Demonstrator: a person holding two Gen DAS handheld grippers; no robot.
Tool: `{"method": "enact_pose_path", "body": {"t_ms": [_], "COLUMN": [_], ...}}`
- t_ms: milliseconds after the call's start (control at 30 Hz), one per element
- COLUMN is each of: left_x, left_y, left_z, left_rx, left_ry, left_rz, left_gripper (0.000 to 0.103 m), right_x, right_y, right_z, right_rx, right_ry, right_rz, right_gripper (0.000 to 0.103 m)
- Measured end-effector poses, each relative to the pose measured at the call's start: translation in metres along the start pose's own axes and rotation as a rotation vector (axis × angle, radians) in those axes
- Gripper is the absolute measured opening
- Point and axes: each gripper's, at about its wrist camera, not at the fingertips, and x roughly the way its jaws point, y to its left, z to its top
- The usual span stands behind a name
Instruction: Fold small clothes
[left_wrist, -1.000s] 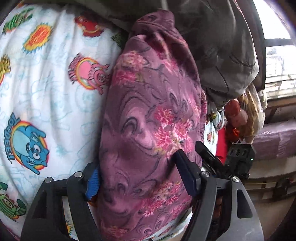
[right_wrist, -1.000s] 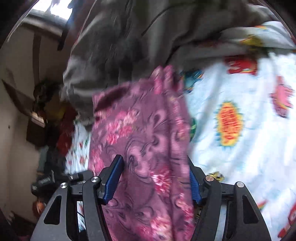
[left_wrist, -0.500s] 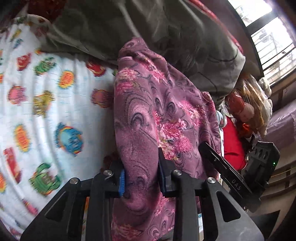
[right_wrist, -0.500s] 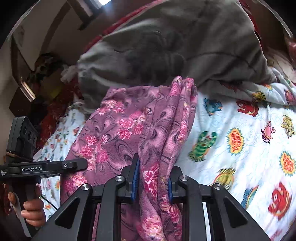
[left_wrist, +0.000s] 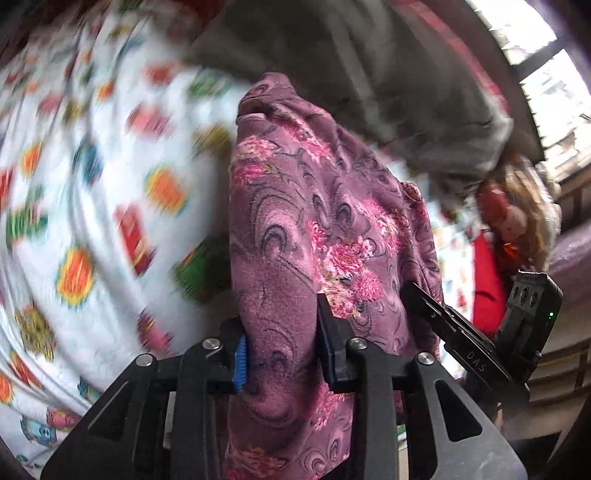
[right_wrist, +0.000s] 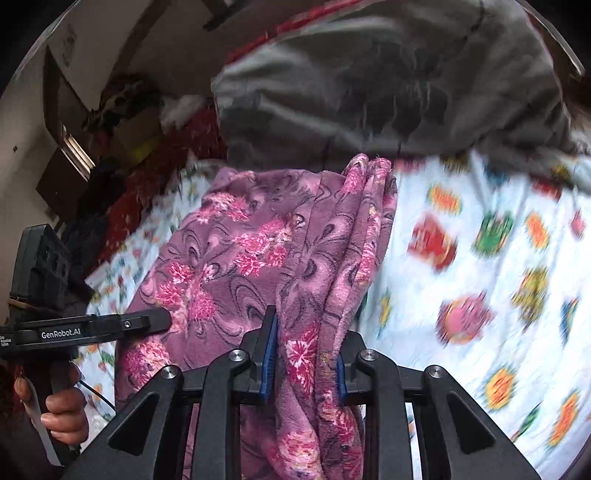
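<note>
Jaws newly clamped on purple garment (left_wrist: 314, 229).

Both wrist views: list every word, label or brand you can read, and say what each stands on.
"GenRobot.AI": on the left gripper, seen in the right wrist view.
"DAS": on the right gripper, seen in the left wrist view.
Small white print left of "GenRobot.AI": too small to read.
Cartoon bedsheet: blurred, nothing readable.

Both wrist cameras peer steeply down along their own fingers, tight on the purple floral cloth (left_wrist: 314, 236) (right_wrist: 258, 251), sharing it, the cartoon-print sheet (left_wrist: 92, 177) (right_wrist: 480, 277) and the grey blanket (left_wrist: 388, 74) (right_wrist: 388, 85), each glimpsing the other gripper at its edge.
</note>
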Motion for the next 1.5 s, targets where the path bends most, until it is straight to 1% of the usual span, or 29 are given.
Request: {"method": "enact_pose_path", "body": {"t_ms": [33,67,100,167,233,300,367,400,533,633,667,733,800,867,933,967,1000,1033,1100,1133,1167,1200,1267,1333,1367,1400,1433,1467,1500], "left_x": [0.009,0.014,0.014,0.005,-0.012,-0.027,-0.031,-0.028,0.004,0.039,0.047,0.051,0.044,0.023,0.001,-0.005,-0.009,-0.007,0.012,0.021,0.024,0.016,0.002,-0.003,0.0,0.005,0.007,0.006,0.002], "left_y": [0.011,0.023,0.036,0.05,0.053,0.044,0.026,0.016,-0.008,-0.002,0.0,-0.001,-0.001,0.006,0.014,0.017,0.022,0.025,0.029,0.032,0.034,0.037,0.035,0.03,0.029,0.029,0.031,0.032,0.032], "left_z": [-0.002,-0.004,-0.006,-0.006,-0.001,0.012,0.028,0.037,0.071,0.085,0.089,0.096,0.099,0.095,0.079,0.07,0.054,0.043,0.026,0.019,0.015,0.009,-0.002,-0.018,-0.024,-0.033,-0.039,-0.044,-0.05], "left_rx": [-0.026,-0.055,-0.093,-0.14,-0.147,-0.126,-0.078,-0.05,0.012,-0.002,-0.005,0.006,0.004,-0.002,0.021,0.037,0.054,0.057,0.066,0.065,0.045,0.015,0.032,0.093,0.113,0.129,0.129,0.12,0.113], "left_ry": [0.028,0.051,0.059,0.053,-0.001,-0.071,-0.111,-0.121,-0.13,-0.102,-0.102,-0.107,-0.079,-0.081,-0.099,-0.107,-0.11,-0.103,-0.039,-0.001,0.016,0.014,-0.019,-0.031,-0.021,-0.008,-0.004,0.0,0.0], "left_rz": [0.015,0.003,-0.04,-0.106,-0.131,-0.163,-0.168,-0.158,-0.065,0.009,0.019,0.039,0.025,-0.024,-0.053,-0.056,-0.035,-0.014,0.023,0.046,0.035,0.011,0.008,0.059,0.08,0.108,0.118,0.117,0.116], "left_gripper": [0.033,0.037,0.038,0.038,0.035,0.035,0.035,0.036,0.036,0.036,0.035,0.035,0.035,0.035,0.036,0.038,0.044,0.046,0.048,0.05,0.05,0.049,0.05,0.052,0.055,0.059,0.061,0.061,0.061], "right_x": [0.008,0.02,0.026,0.016,0.001,-0.017,-0.026,-0.024,0.004,0.033,0.045,0.073,0.071,0.058,0.035,0.021,0.011,0.004,0.004,0.013,0.025,0.031,0.014,-0.006,-0.015,-0.017,-0.012,-0.004,-0.004], "right_y": [-0.003,-0.007,-0.011,-0.017,-0.024,-0.027,-0.019,-0.011,0.016,0.006,-0.003,-0.026,-0.036,-0.037,-0.029,-0.022,-0.017,-0.012,-0.008,-0.007,-0.009,-0.009,-0.001,0.005,0.007,0.006,0.004,0.0,-0.003], "right_z": [-0.006,-0.013,-0.02,-0.021,-0.012,0.001,0.017,0.024,0.046,0.054,0.055,0.052,0.051,0.056,0.056,0.053,0.048,0.042,0.021,0.013,0.002,-0.006,-0.008,-0.012,-0.02,-0.027,-0.038,-0.051,-0.06], "right_rx": [0.01,0.022,0.032,0.063,0.096,0.109,0.061,0.029,-0.125,-0.124,-0.109,-0.084,-0.075,-0.06,-0.092,-0.13,-0.168,-0.197,-0.24,-0.252,-0.274,-0.3,-0.283,-0.259,-0.263,-0.267,-0.274,-0.285,-0.273], "right_ry": [0.038,0.095,0.119,0.093,0.056,-0.022,-0.093,-0.104,-0.093,-0.078,-0.058,0.031,0.002,0.012,-0.007,-0.009,0.002,0.012,0.068,0.114,0.171,0.196,0.153,0.126,0.119,0.131,0.173,0.227,0.237], "right_rz": [-0.013,-0.046,-0.061,-0.029,-0.051,-0.073,-0.04,-0.037,-0.046,-0.079,-0.114,-0.183,-0.148,-0.156,-0.123,-0.064,-0.007,0.019,0.031,0.001,-0.071,-0.126,-0.139,-0.099,-0.073,-0.079,-0.13,-0.204,-0.232], "right_gripper": [0.026,0.03,0.032,0.035,0.038,0.038,0.038,0.038,0.031,0.029,0.021,0.005,0.001,0.0,0.009,0.009,0.009,0.009,0.018,0.021,0.022,0.022,0.029,0.03,0.041,0.048,0.052,0.052,0.053]}}
